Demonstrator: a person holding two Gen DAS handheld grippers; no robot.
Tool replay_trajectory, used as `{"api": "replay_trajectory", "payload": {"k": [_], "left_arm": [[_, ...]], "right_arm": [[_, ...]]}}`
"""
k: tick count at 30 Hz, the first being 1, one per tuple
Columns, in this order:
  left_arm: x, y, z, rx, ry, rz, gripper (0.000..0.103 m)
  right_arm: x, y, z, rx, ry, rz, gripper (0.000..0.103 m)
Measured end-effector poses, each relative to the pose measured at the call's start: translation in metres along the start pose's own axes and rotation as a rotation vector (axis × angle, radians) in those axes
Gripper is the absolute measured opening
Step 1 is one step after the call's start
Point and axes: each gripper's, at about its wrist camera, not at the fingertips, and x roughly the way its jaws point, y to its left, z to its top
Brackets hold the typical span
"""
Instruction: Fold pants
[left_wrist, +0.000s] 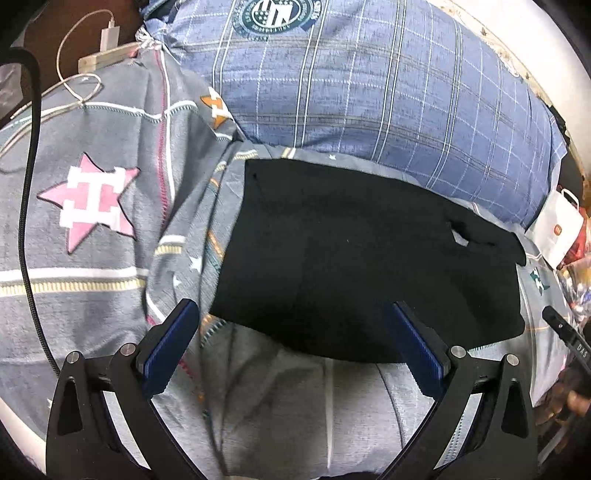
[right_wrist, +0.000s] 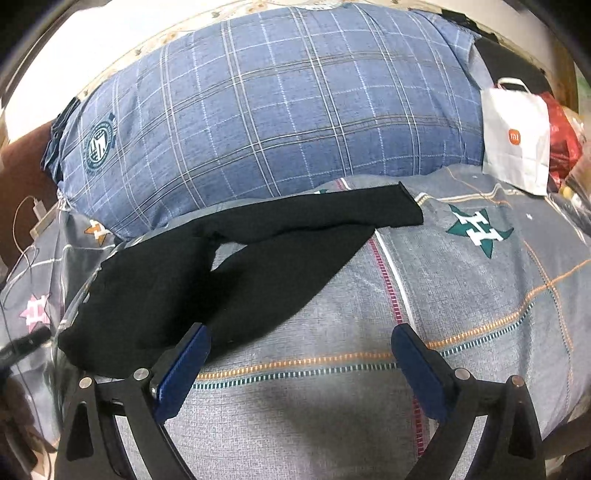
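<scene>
We have the black pants (right_wrist: 229, 273) lying flat on the grey bedspread (right_wrist: 461, 295) below the plaid pillow (right_wrist: 277, 110), legs splayed, so our left gripper (left_wrist: 291, 343) and right gripper (right_wrist: 301, 360) hover spread wide, empty, likely before any fold.
</scene>
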Motion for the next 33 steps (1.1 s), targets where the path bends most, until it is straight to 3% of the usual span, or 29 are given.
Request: {"api": "replay_trajectory", "payload": {"k": [2,9,15,19,21,22,23,25,26,29,33], "left_arm": [[-0.002,0.000,-0.001,-0.018,0.018,-0.025,0.102],[0.010,-0.007,-0.009,0.020,0.031,0.004,0.102],[0.027,-0.003,-0.012,0.005,0.055,0.021,0.102],[0.035,-0.003,-0.011,0.009,0.053,0.031,0.102],[0.038,0.000,-0.012,0.007,0.054,0.032,0.102],[0.039,0.000,-0.011,0.005,0.057,0.032,0.102],[0.041,0.000,-0.011,0.002,0.056,0.033,0.102],[0.043,0.001,-0.011,-0.003,0.059,0.034,0.102],[0.042,0.001,-0.011,-0.003,0.061,0.034,0.102],[0.038,0.004,-0.011,-0.003,0.057,0.029,0.102],[0.030,0.011,-0.010,-0.009,0.045,0.031,0.102]], "right_arm": [[0.003,-0.001,0.000,0.006,0.011,0.009,0.096],[0.023,-0.013,0.004,0.026,0.023,0.031,0.084],[0.062,-0.041,0.026,0.068,0.024,-0.003,0.073],[0.096,-0.059,0.044,0.103,0.040,-0.018,0.060],[0.106,-0.058,0.054,0.076,0.006,-0.032,0.054],[0.111,-0.057,0.058,0.068,0.005,-0.039,0.048],[0.117,-0.056,0.063,0.060,0.002,-0.043,0.035],[0.125,-0.055,0.070,0.040,0.001,-0.055,0.019],[0.127,-0.054,0.074,0.037,0.002,-0.049,0.010],[0.117,-0.054,0.075,0.026,-0.013,-0.044,0.007],[0.067,-0.059,0.065,0.035,-0.074,-0.042,0.007]]}}
